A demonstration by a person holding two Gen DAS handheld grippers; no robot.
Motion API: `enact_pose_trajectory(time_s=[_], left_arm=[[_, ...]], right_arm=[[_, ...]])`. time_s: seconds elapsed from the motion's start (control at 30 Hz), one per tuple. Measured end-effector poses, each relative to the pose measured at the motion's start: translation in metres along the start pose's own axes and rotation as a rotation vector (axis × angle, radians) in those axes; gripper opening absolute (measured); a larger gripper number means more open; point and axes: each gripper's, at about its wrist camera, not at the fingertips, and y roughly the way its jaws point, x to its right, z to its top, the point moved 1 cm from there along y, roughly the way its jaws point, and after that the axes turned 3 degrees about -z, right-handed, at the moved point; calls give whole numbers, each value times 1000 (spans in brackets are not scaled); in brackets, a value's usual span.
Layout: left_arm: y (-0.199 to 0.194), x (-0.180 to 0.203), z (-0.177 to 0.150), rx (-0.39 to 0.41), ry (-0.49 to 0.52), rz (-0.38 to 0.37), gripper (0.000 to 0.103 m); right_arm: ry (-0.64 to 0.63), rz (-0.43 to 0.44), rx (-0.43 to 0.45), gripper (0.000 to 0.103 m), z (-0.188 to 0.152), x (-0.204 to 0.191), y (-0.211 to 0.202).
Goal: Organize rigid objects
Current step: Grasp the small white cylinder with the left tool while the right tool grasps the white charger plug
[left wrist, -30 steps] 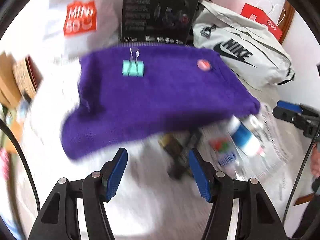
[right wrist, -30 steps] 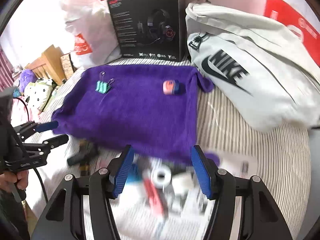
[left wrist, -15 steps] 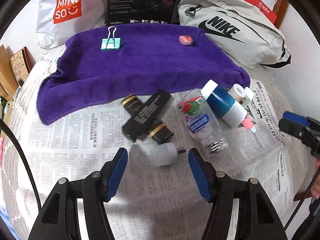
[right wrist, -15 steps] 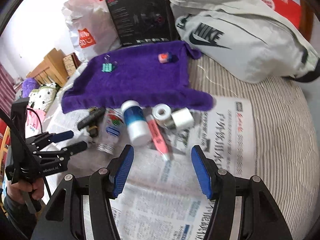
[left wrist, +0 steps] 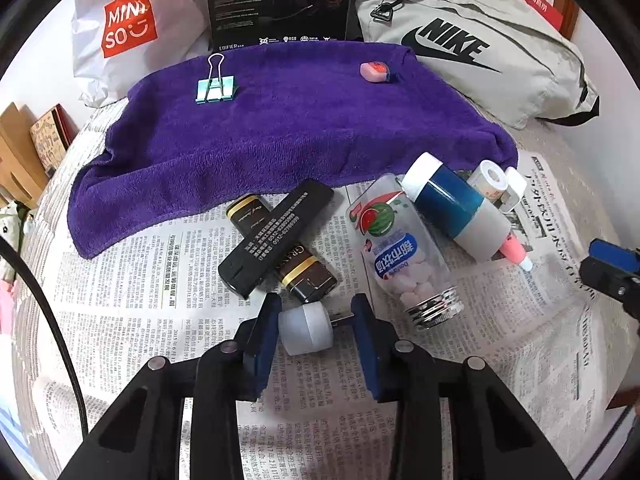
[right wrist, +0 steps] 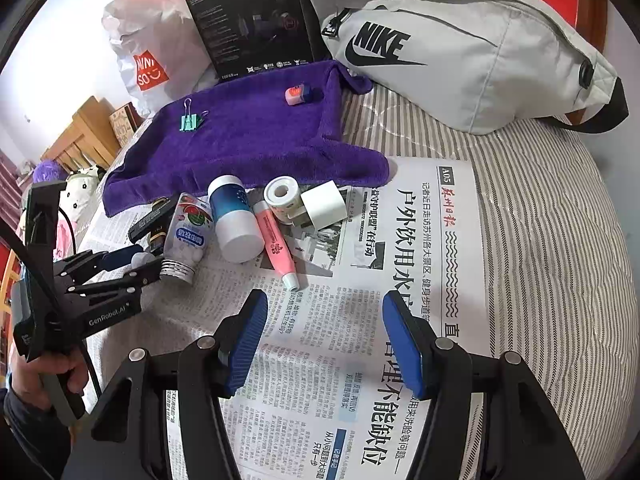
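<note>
White capsule [left wrist: 306, 330]: translucent, a metal plug at its right end (a USB, perhaps), lying on the newspaper [left wrist: 132, 280] just below the crossed black pieces.
Left gripper [left wrist: 316, 326]: jaws closing around the capsule; left pad touches it, right pad sits at the plug tip.
Black stick [left wrist: 276, 236]: white digits "0512-", laid across a gold-banded case [left wrist: 308, 276] reading "GRAN".
Candy bottle [left wrist: 400, 256]: watermelon label, on its side.
Right gripper [right wrist: 324, 338]: spread over bare newsprint, nothing between.
Towel [left wrist: 280, 120]: purple, carrying a teal binder clip [left wrist: 215, 89].
Behind: "MINISO" bag [left wrist: 128, 24], "NIKE" bag [left wrist: 472, 44].
</note>
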Motion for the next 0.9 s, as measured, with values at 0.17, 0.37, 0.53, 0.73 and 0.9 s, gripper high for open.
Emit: enact_pose_trajectory(time_s=[0.17, 0.37, 0.53, 0.73, 0.9], left_arm=[[-3, -2, -2, 6, 12, -7, 34], [-5, -6, -4, 3, 25, -16, 34], [-5, -5, -4, -2, 42, -16, 34], [-4, -6, -2, -4, 42, -29, 34], [-4, -8, -2, -6, 39, -43, 34]], right_arm=[[-8, -9, 6, 60, 5, 0, 7], [-57, -32, 8, 60, 27, -5, 29], [-114, -42, 5, 60, 46, -11, 49], [-200, -65, 1, 60, 55, -20, 67], [-221, -60, -24, 59, 57, -21, 83]])
